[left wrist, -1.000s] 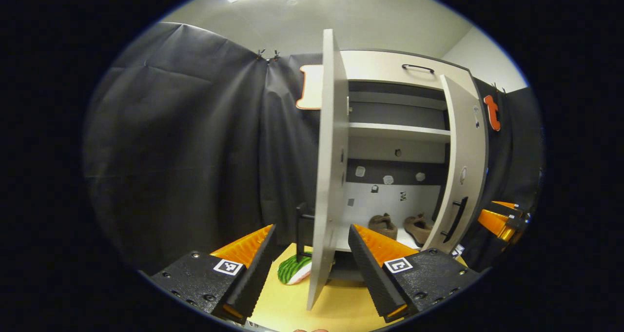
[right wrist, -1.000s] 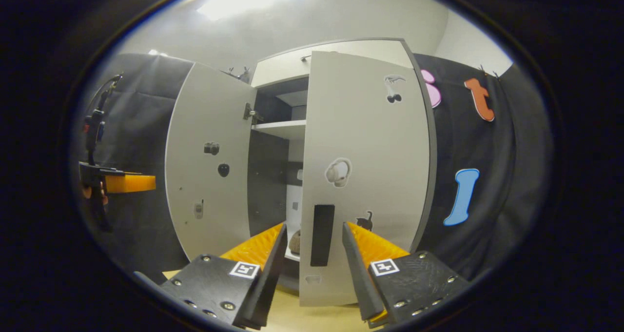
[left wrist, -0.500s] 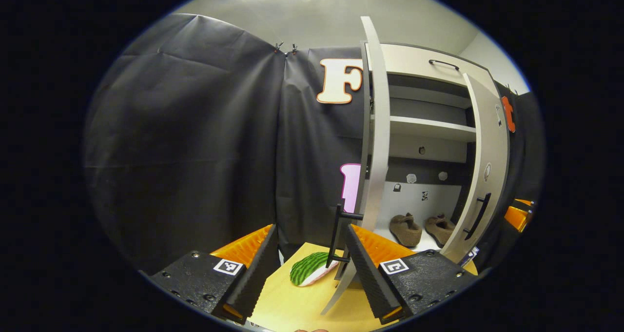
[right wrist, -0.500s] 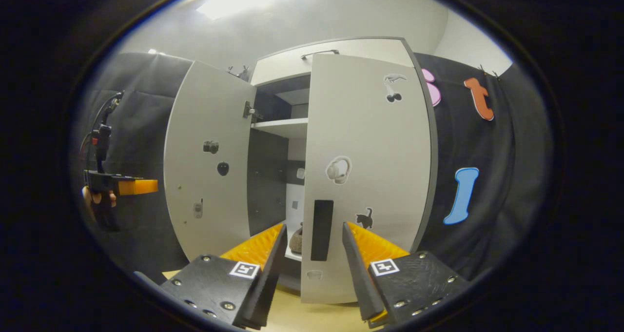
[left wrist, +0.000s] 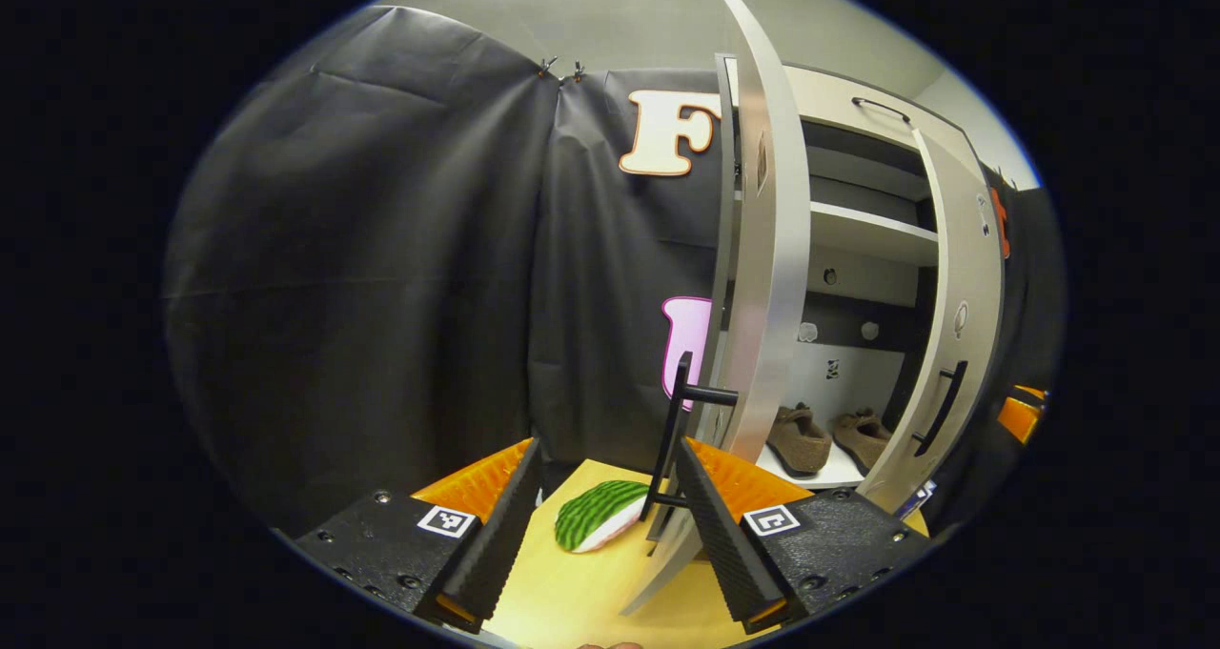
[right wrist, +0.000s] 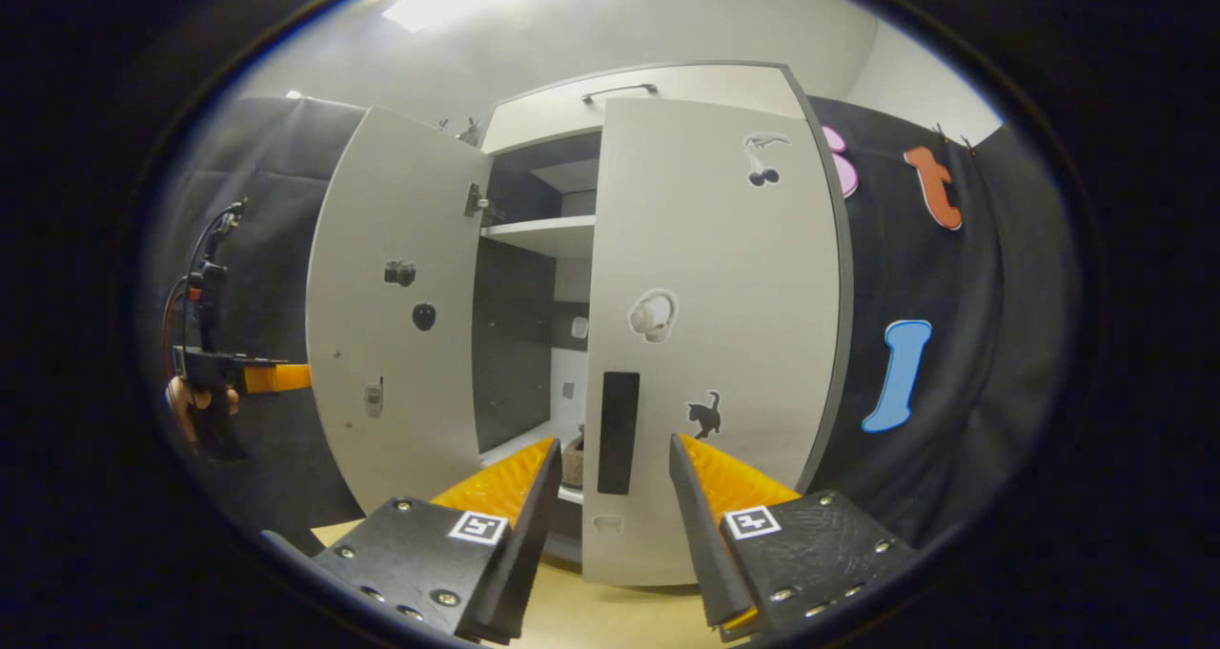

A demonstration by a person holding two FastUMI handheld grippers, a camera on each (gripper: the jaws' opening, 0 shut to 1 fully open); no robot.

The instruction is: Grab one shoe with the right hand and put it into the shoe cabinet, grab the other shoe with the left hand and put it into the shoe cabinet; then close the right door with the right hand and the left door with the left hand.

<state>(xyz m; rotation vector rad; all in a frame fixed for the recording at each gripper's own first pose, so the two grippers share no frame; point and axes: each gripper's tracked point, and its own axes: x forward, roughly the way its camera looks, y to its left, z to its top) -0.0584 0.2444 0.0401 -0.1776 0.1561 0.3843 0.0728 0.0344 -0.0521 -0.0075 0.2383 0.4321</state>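
Two brown shoes (left wrist: 796, 439) (left wrist: 863, 435) sit side by side on the bottom shelf of the pale grey shoe cabinet (left wrist: 848, 115). Both doors stand ajar. I see the left door (left wrist: 762, 249) nearly edge-on, and its black handle (left wrist: 681, 430) is just ahead of the finger on the right side of the left gripper view. My left gripper (left wrist: 605, 458) is open and holds nothing. In the right gripper view the right door (right wrist: 724, 296) faces me, and its black handle (right wrist: 618, 433) stands between the tips of my open right gripper (right wrist: 613, 449). One shoe (right wrist: 572, 460) peeks past the door.
A green watermelon-slice piece (left wrist: 591, 516) lies on the yellow floor (left wrist: 591, 592) in front of the left door. The cabinet has a shelf (right wrist: 543, 234) and a top drawer handle (right wrist: 620, 90). A hand (right wrist: 191, 401) holds the left gripper (right wrist: 272, 377) beyond the left door (right wrist: 391, 306).
My left gripper has swung round to the outer side of the left door, so its handle now lies close to the fingers. The right gripper has stayed facing the right door's handle.
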